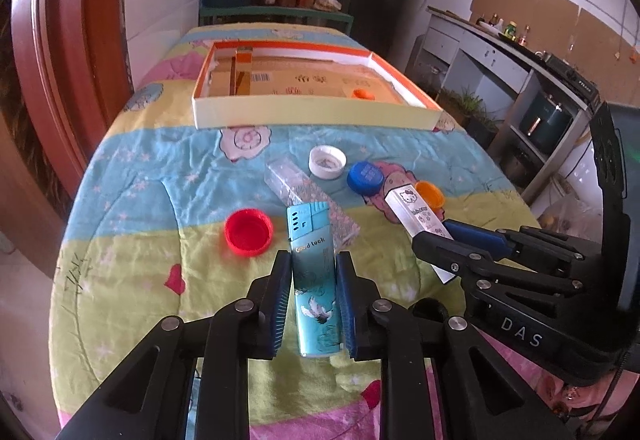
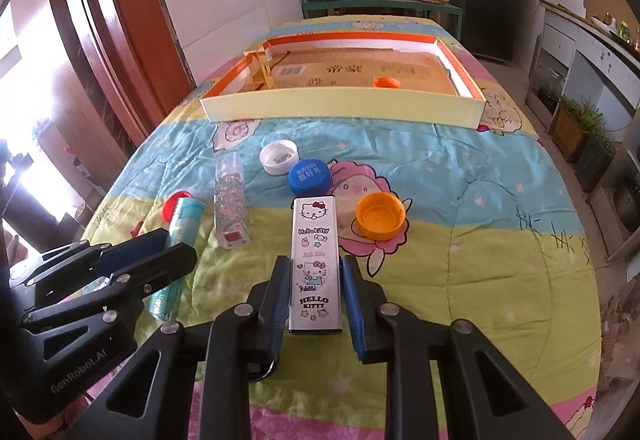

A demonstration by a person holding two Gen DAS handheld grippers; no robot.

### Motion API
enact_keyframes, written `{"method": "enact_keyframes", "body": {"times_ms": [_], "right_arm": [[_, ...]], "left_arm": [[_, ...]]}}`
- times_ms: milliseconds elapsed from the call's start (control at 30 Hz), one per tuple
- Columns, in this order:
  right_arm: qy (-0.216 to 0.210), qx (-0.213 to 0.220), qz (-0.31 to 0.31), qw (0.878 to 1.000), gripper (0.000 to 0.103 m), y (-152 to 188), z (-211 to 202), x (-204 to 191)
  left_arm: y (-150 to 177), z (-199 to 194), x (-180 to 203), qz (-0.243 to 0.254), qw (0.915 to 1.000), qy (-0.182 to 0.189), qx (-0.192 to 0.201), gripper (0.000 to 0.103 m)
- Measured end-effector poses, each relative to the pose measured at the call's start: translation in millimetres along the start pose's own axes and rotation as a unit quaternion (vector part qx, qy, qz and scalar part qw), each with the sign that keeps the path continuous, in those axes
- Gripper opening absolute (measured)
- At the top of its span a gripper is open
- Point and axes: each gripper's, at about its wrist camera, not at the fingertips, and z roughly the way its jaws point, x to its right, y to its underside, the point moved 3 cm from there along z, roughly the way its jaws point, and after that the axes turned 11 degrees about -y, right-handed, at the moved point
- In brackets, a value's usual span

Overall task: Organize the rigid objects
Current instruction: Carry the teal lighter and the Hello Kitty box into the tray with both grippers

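My left gripper (image 1: 314, 264) is shut on a teal lighter (image 1: 312, 280) marked "Good luck", which lies lengthwise between its blue pads on the quilt. My right gripper (image 2: 315, 266) is shut on a white Hello Kitty lighter (image 2: 316, 260), pads against both long sides. Each gripper shows in the other's view: the right gripper (image 1: 434, 236) on the Hello Kitty lighter (image 1: 416, 215), the left gripper (image 2: 178, 244) on the teal lighter (image 2: 182, 228). A shallow orange-rimmed box (image 1: 316, 115) at the far end holds a gold lighter (image 1: 243, 71) and an orange cap (image 1: 363, 94).
Loose on the quilt are a red cap (image 1: 248, 232), a clear glitter lighter (image 1: 308, 199), a white cap (image 1: 327, 161), a blue cap (image 1: 365, 177) and an orange cap (image 2: 379, 215). A wooden door stands left; kitchen counters stand right.
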Motion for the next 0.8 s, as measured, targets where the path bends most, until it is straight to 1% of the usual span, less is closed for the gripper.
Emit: {"method": "enact_keyframes", "body": {"times_ms": [167,500,800], "right_arm": [[0.000,0.013,-0.003,1.000,0.026,-5.1,-8.6,-0.3],[0.002,0.031,-0.006,0.999,0.026,-13.7,-19.2,1.4],[0.005,0.060,-0.014,0.998,0.026,-33.4,-34.2,4.9]], "left_arm": [[-7.9,-8.4,-1.7,0.000,0.9999,-0.002,0.014,0.022],[-20.7,-14.0,0.9,0.007,0.9995,0.001,0.030,0.022],[-52.6,-23.6,6.4,0.015,0.9981,0.009,0.059,0.023]]}}
